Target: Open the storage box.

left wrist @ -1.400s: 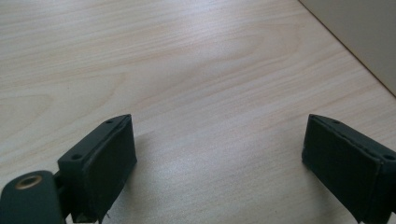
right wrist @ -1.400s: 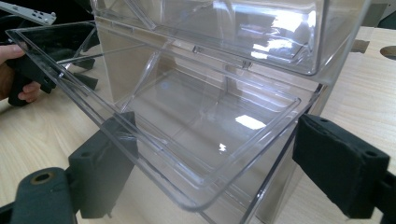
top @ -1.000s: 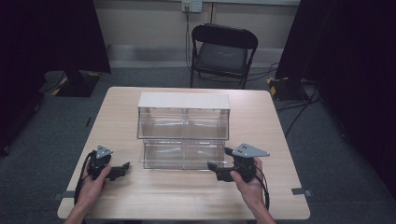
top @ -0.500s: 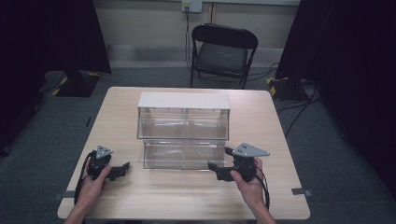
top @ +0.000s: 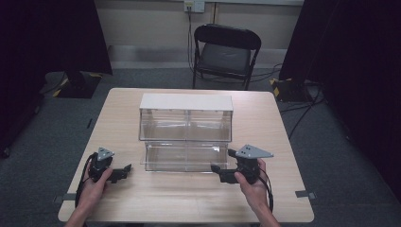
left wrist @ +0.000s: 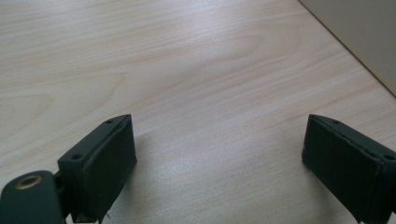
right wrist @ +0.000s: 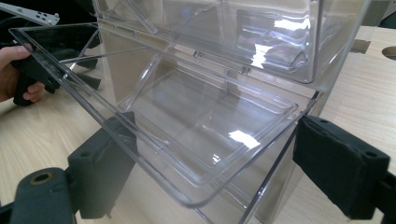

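- The clear two-tier bin unit (top: 186, 130) stands near the middle of the wooden surface (top: 283, 137); I use it as my landmark. It has a white top, and its lower tier steps out toward me.
- My left hand (top: 97, 182) grips the left tool (top: 124, 171) at the unit's near-left corner, a little apart from the clear wall. My forearm comes in from the near edge of the surface, and the tool body lies low, its nose pointing across toward the unit.
- Left tool state: jaws wide apart, with bare wood grain between the two black pads (left wrist: 109, 165) in the left gripper view. Nothing held.
- My right hand (top: 250, 182) grips the right tool (top: 218, 171) at the unit's near-right corner. The grey three-cornered plate (top: 254, 152) sits level on top, and the nose points in toward the lower tier's front.
- Right tool state: jaws wide apart. In the right gripper view the lower tier's clear flap (right wrist: 154, 126) is tilted open and hangs out between the two pads (right wrist: 105, 170), its rounded edge close above them. I cannot tell whether either pad touches the plastic.
- In the same view, both tiers look clear through, with glare on the walls.
- Beyond the unit's far side, off the surface, a black folding chair (top: 226, 52) stands on grey carpet (top: 71, 118).
- Dark curtains (top: 350, 71) hang on either side of the chair.
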### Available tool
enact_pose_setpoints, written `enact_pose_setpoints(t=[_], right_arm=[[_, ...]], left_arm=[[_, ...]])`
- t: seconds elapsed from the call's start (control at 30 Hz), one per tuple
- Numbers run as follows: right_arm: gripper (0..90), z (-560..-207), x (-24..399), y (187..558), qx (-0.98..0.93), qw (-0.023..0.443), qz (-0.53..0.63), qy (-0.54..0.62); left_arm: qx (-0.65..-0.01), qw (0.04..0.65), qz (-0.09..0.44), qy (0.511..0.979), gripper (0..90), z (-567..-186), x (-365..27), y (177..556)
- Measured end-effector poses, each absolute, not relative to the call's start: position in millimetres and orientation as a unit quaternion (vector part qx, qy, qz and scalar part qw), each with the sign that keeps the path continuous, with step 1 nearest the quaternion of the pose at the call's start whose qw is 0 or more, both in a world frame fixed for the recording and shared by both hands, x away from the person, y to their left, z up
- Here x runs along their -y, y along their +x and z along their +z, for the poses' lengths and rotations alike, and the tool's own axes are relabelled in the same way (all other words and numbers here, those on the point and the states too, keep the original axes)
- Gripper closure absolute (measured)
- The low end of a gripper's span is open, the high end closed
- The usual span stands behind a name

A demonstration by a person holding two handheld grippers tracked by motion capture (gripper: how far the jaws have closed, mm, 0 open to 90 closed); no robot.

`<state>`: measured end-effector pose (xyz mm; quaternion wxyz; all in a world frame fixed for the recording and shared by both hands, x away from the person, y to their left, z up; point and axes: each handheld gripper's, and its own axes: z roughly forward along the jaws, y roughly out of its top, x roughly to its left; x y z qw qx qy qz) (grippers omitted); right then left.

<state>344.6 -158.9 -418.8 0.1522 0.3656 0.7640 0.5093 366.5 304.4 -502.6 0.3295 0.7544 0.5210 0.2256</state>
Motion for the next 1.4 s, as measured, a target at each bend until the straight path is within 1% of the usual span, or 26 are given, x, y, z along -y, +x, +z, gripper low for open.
enact_pose_setpoints(t=[0.57,0.67,0.77,1.4], right_arm=[[13.3,-418,159,344,-0.763,0.150,0.509,0.369],[13.5,-415,160,343,-0.756,0.168,0.513,0.369],[13.5,-407,161,343,-0.752,0.175,0.519,0.368],[13.5,-404,160,349,-0.752,0.167,0.522,0.366]], left_arm=[[-0.521,0.330,0.226,0.754,9.2,-503,-304,367],[-0.521,0.330,0.226,0.754,9.2,-503,-304,367],[-0.521,0.330,0.226,0.754,9.2,-503,-304,366],[-0.521,0.330,0.226,0.754,9.2,-503,-304,367]])
